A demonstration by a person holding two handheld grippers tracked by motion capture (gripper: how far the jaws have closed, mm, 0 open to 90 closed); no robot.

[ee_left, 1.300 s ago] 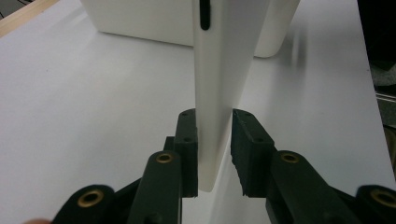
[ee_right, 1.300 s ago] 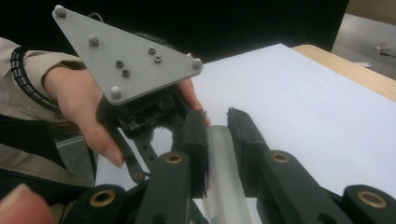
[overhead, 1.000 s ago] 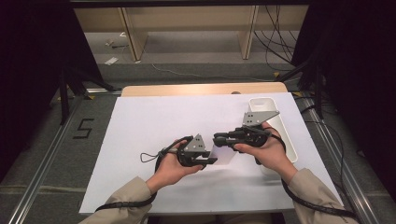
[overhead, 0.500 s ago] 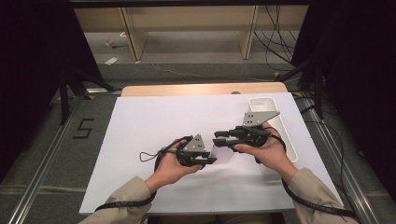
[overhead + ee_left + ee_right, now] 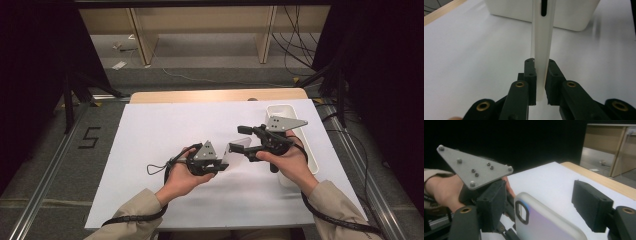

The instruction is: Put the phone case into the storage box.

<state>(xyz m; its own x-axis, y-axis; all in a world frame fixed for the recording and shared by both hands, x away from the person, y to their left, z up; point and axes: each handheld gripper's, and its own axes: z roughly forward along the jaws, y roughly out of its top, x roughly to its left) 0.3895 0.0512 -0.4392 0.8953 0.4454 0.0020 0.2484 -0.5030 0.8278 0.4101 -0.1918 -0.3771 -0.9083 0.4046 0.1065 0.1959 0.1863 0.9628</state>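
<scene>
Since a second ago the right gripper has just been opening its jaws — clamped then, they now stand spread either side of the case, no longer pressing it — while both hands have kept their place. Going left to right from the case: the left gripper, just left of it, pinches its near edge, and in the left gripper view the pads press on both faces of the thin white slab, which stands on edge and runs away from the camera toward the bin. That grip looks like the reason the right one can let go: the case reads as handed over, held off the sheet by the left alone. In the right gripper view the case, with its camera cutout, sits between the spread jaws with a clear gap to the far pad, and the left gripper's grey plate shows behind it. Right of the case lies the white bin, partly under the right hand, probably where the case belongs. Everything sits on a white sheet over a wooden table; beyond are grey floor, wooden shelf legs and loose cables, with dark curtains at both sides.
</scene>
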